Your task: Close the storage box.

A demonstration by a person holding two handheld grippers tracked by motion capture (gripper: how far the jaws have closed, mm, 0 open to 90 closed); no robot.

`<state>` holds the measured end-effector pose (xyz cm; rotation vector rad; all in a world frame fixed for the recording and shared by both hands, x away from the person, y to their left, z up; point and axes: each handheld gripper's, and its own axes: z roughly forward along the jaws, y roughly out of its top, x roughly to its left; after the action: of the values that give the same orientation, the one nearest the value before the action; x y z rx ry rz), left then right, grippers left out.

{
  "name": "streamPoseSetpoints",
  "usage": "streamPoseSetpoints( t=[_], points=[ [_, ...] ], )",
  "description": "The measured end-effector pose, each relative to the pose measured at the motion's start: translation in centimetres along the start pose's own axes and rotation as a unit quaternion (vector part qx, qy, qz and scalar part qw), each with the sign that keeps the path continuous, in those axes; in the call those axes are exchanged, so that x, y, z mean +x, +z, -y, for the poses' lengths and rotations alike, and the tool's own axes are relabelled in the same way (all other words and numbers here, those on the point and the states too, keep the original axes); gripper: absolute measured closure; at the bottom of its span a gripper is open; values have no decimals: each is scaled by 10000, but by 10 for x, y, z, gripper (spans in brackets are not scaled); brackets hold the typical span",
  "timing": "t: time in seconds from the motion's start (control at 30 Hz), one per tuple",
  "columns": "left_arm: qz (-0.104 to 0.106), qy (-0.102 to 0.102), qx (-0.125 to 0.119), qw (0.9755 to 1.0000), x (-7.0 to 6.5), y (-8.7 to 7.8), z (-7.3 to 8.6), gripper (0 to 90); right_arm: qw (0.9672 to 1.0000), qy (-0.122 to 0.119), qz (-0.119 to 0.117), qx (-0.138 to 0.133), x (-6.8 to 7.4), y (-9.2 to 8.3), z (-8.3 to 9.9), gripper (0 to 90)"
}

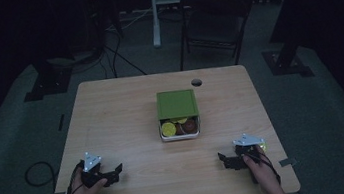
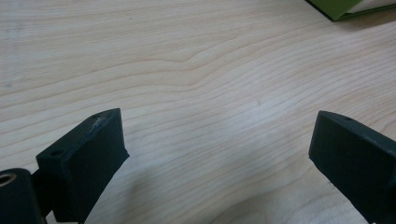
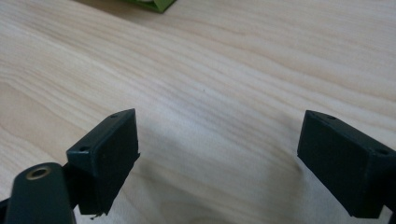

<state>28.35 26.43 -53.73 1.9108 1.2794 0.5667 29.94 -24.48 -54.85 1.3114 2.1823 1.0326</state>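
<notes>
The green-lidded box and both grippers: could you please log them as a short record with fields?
box: white container at table centre
lid: green lid slid back, front part uncovered
contents: round yellow and brown pieces, kind unclear
left gripper: open, empty, resting near table's front edge
right gripper: open, empty, resting near table's front edge
table: pale wood

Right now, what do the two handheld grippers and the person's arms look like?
The left gripper and right gripper are both black, each topped by a grey three-cornered plate. Up close, the jaws are blocky, flat-faced black pads with small screw holes near the edges; a brass-coloured insert sits at the lower left of each gripper view. A dark cable trails from each. The forearms show no sleeves.
</notes>
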Motion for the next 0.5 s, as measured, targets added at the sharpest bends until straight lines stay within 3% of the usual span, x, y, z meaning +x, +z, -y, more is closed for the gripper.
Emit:
streamPoseSetpoints(
  t=[0.3, 0.5],
  points=[
    [-315, -104, 149, 9993, 7, -7, 9, 40, 9995, -116, 160, 243, 2, 1, 2, 121],
    [-484, -253, 219, 9983, 9, -9, 14, 40, 9995, -94, 164, 259, 1, 1, 2, 112]
  ],
)
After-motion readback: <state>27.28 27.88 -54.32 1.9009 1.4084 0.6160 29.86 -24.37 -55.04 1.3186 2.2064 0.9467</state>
